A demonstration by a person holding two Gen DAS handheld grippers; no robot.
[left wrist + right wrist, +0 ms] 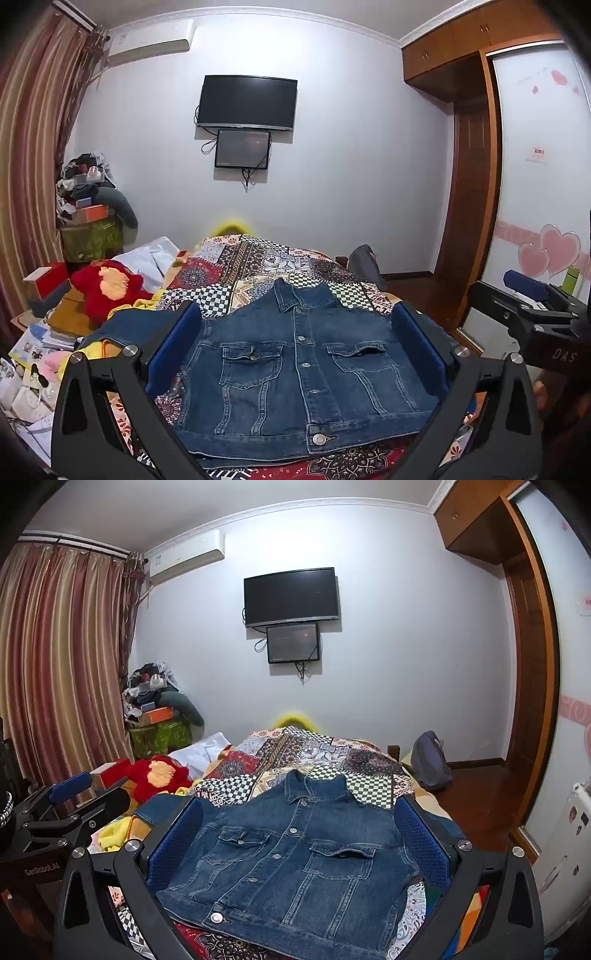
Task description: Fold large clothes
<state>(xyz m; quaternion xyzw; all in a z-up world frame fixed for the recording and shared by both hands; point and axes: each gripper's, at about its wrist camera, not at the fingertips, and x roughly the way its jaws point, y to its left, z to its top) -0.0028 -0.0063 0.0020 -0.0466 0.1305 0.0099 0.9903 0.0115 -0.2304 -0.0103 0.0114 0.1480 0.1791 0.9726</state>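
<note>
A dark blue denim jacket [295,369] lies flat, front up and buttoned, on a patchwork bedspread [258,266], with its collar at the far end and its hem nearest me. One sleeve [129,321] stretches out to the left. My left gripper [295,306] stands open above the near part of the jacket, its blue pads [173,347] wide apart with nothing between them. In the right wrist view the jacket [295,860] lies slightly turned. My right gripper [299,801] is open over it too, touching nothing.
A red plush toy [107,291] and yellow cloth [114,834] lie left of the jacket. Papers and boxes [33,354] crowd the left side. A grey backpack [430,760] leans at the bed's far right. A wooden wardrobe [469,184] stands on the right, and a TV [247,103] hangs ahead.
</note>
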